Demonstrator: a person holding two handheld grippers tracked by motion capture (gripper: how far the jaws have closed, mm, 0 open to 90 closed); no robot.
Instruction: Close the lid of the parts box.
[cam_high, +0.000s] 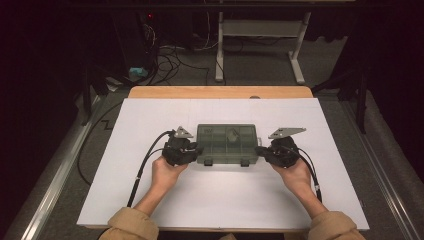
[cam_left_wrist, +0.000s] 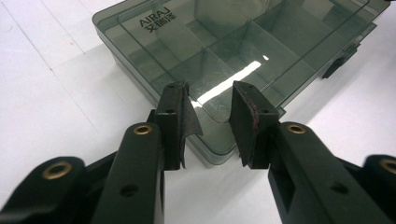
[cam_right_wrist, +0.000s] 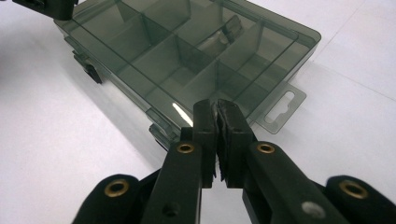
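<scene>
In the high view a small object (cam_high: 232, 134) lies inside the compartment box (cam_high: 227, 145), toward 12 o'clock, too small to identify. The person's sleeves (cam_high: 127, 226) are cut off at 6 o'clock. The left gripper view crops the box's far end at 1 o'clock.

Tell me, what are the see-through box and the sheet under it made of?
The box looks like smoky grey, glossy plastic: you can see its dividers through the lid, and light glints off it. The white sheet looks matte, maybe paper or thin board; faint creases show, so I can't be sure.
</scene>
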